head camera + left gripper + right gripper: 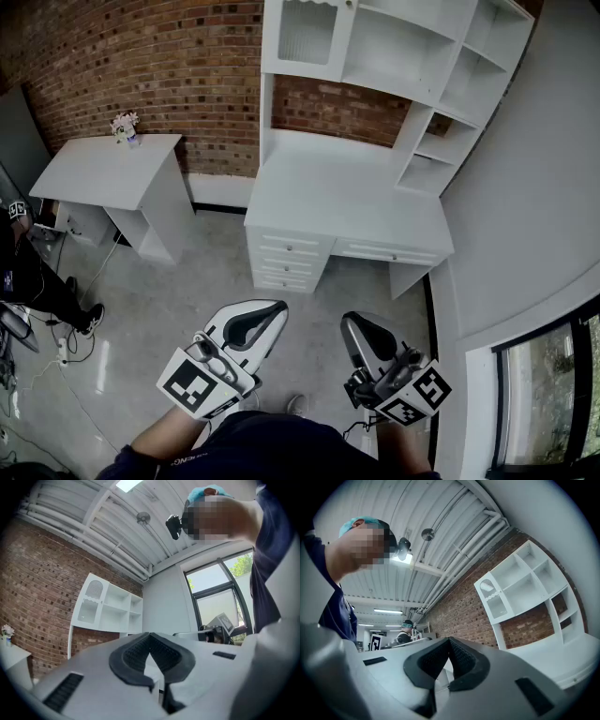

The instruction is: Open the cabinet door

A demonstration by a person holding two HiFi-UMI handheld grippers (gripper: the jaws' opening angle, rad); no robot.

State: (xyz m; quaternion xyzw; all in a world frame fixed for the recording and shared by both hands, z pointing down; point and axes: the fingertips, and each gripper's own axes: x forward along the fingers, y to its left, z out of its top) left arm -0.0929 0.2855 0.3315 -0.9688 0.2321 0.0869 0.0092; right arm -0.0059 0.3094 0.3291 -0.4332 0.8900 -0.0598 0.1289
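The white desk unit [328, 192] stands against the brick wall, with a hutch of open shelves on top. Its cabinet door [307, 33], a closed white frame with a pale pane, is at the hutch's upper left; the door also shows in the left gripper view [90, 603] and the right gripper view [494, 597]. My left gripper [269, 312] and right gripper [352, 324] hover low over the floor, well short of the desk. Both point toward it, slightly upward. The left gripper [150, 637] and the right gripper [450, 641] have their jaws shut together, nothing between them.
Drawers [291, 258] fill the desk's front below the top. A small white table [103, 169] with a flower pot [125, 127] stands to the left. A person [28, 272] and cables [66, 347] are at the far left. A white wall and window [553, 394] run along the right.
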